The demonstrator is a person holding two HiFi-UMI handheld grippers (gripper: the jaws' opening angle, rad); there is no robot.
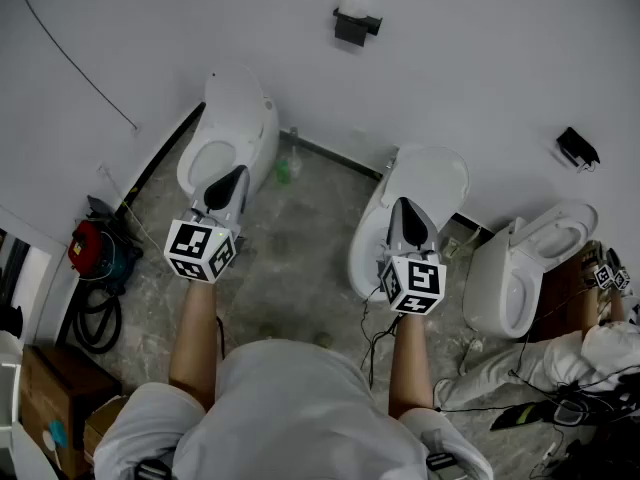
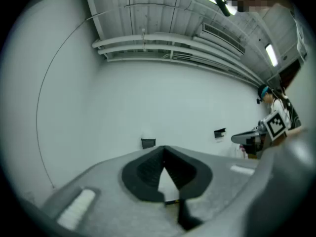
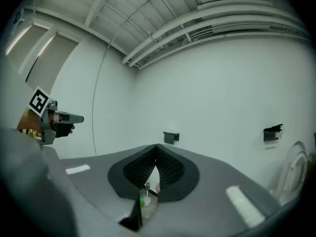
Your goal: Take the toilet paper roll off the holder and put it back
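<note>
Fingers of the left gripper (image 2: pixel 164 147) are pressed together on nothing, and those of the right gripper (image 3: pixel 156 145) likewise meet at their tips. Well beyond both pairs, a black holder (image 1: pixel 355 26) is fixed to the wall (image 1: pixel 470 48); the toilet paper roll (image 1: pixel 352 6) is seen only as a pale shape on it.

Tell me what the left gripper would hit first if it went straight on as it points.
Most likely the white wall, close by the black holder. The left gripper points level with jaws shut, and nothing shows in between, though depth is unclear.
</note>
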